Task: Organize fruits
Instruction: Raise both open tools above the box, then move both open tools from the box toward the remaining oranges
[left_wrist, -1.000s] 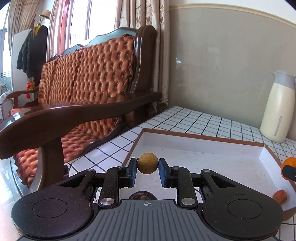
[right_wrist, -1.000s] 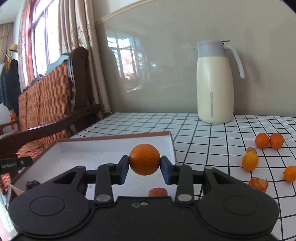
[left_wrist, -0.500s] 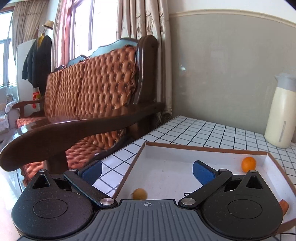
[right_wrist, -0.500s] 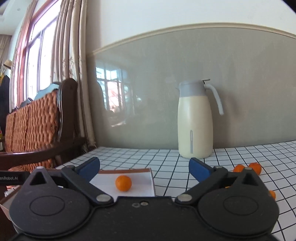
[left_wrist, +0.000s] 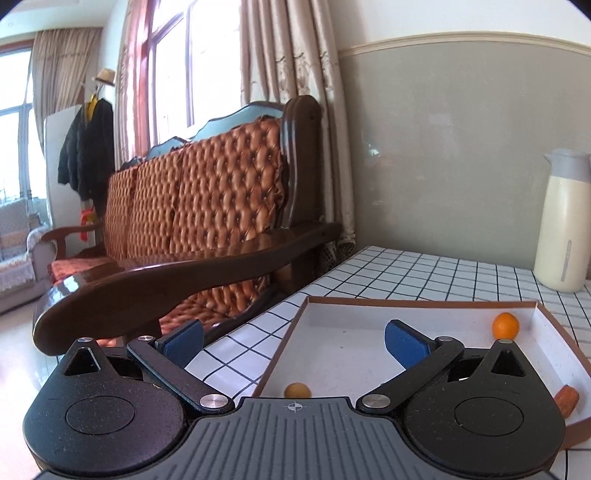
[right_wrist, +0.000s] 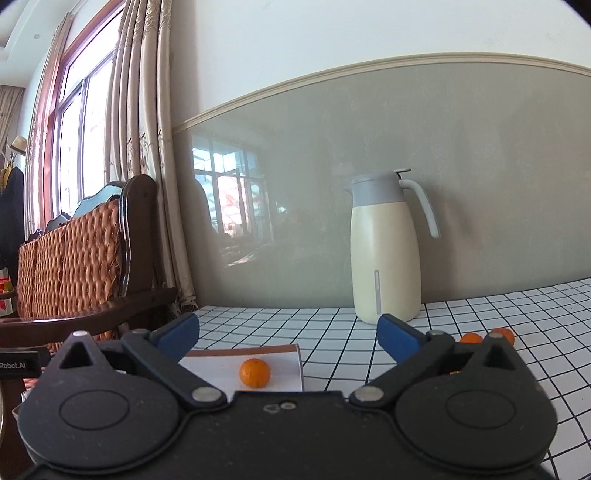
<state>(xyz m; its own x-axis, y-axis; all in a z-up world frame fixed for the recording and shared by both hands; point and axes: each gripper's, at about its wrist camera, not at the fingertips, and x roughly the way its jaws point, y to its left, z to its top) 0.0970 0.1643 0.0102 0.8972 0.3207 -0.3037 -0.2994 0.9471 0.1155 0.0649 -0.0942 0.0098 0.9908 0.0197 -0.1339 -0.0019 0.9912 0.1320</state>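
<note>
I saw the white tray (left_wrist: 424, 314) with its brown rim lying flat on the checked table. Inside it a round orange (left_wrist: 505, 325) sat near the far right wall, a smaller tan-yellow fruit (left_wrist: 297, 390) rested near the near left corner, and a reddish-orange piece (left_wrist: 567, 400) lay by the right wall. Two more oranges (right_wrist: 487, 336) sat outside on the table, touching or nearly so.
</note>
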